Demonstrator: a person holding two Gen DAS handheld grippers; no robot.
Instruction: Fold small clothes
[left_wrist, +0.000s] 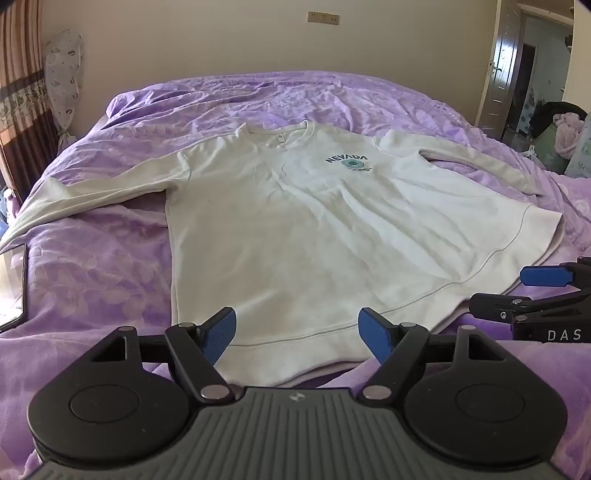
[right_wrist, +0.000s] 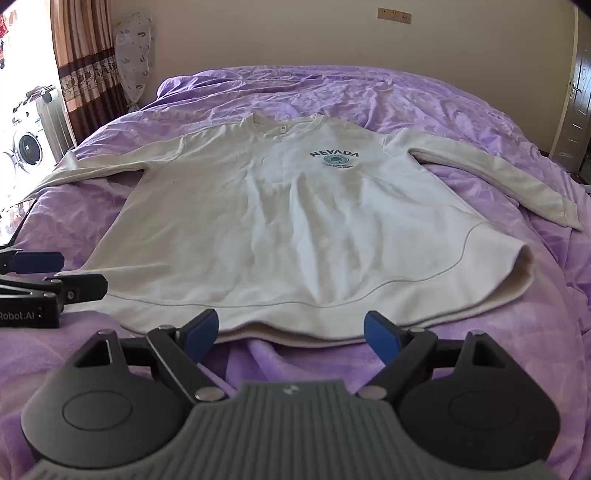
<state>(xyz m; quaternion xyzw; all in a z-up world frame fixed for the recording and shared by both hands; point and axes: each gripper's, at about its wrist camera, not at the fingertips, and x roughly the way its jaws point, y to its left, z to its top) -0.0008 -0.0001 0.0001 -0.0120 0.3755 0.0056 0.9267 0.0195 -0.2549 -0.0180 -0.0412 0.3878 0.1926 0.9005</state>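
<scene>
A cream long-sleeved sweatshirt (left_wrist: 295, 221) (right_wrist: 280, 221) with a NEVADA print lies flat, front up, on the purple bedspread (left_wrist: 92, 277) (right_wrist: 406, 110), both sleeves spread out to the sides. My left gripper (left_wrist: 297, 332) hovers open over the near hem at its left part, nothing between its blue pads. My right gripper (right_wrist: 290, 332) stands open just before the hem, also with nothing in it. Each gripper shows at the edge of the other's view: the right gripper (left_wrist: 535, 291) at the far right, the left gripper (right_wrist: 44, 277) at the far left.
A phone (left_wrist: 13, 284) lies on the bed at the left edge. Curtains (right_wrist: 81, 55) and a washing machine (right_wrist: 26, 147) stand to the left, a door (left_wrist: 506, 66) and piled clothes (left_wrist: 557, 122) to the right. The wall rises behind the bed.
</scene>
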